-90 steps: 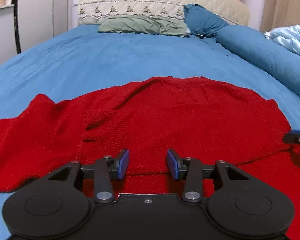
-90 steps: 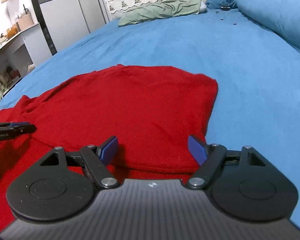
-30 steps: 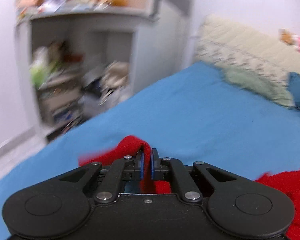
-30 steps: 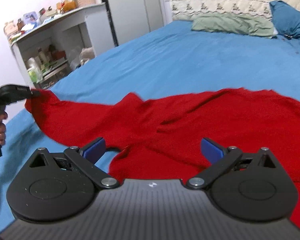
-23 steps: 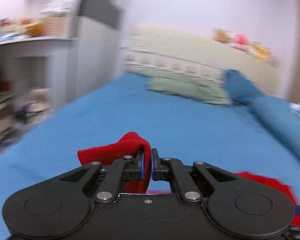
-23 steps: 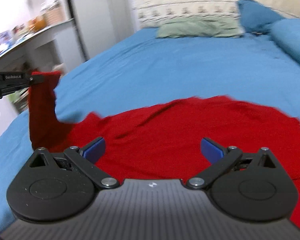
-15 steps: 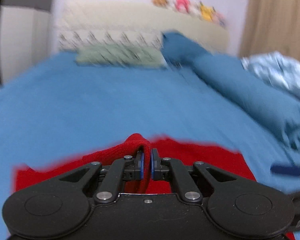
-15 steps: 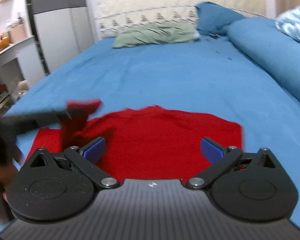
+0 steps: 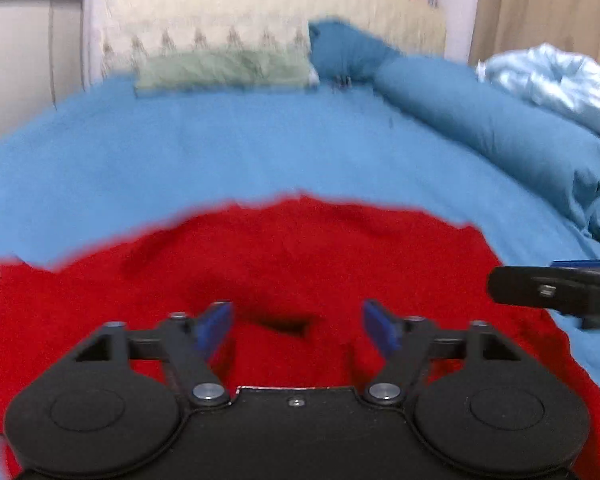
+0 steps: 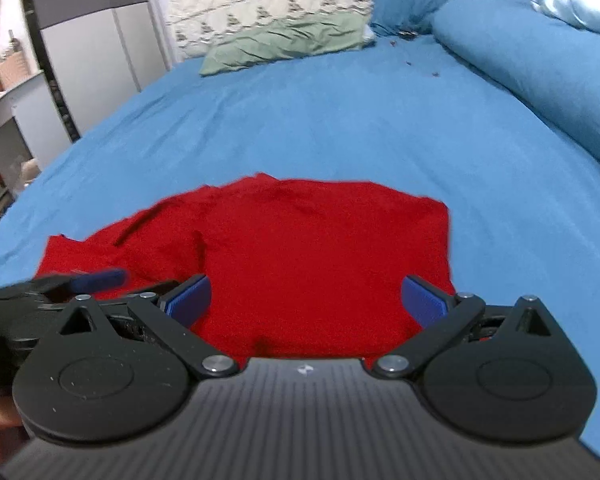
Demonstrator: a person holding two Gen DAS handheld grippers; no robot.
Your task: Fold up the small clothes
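Note:
A red knitted sweater (image 9: pixel 300 264) lies on the blue bed sheet (image 9: pixel 220 152), its left sleeve folded in over the body. My left gripper (image 9: pixel 298 326) is open and empty, just above the sweater's near part. My right gripper (image 10: pixel 306 300) is open and empty above the sweater (image 10: pixel 312 248) near its right side. The right gripper's finger shows at the right edge of the left wrist view (image 9: pixel 556 290). The left gripper shows blurred at the left of the right wrist view (image 10: pixel 80 280).
A green pillow (image 9: pixel 224 68) and a blue pillow (image 9: pixel 344 54) lie by the cream headboard (image 9: pixel 260 24). A rolled blue duvet (image 9: pixel 512 136) and a pale blue blanket (image 9: pixel 556 84) lie along the right. A wardrobe (image 10: pixel 88 48) and shelves (image 10: pixel 0 128) stand left of the bed.
My left gripper carried the red sleeve from the left over the sweater body, then opened and let it go. The right gripper stayed open and swung back toward the sweater's right side.

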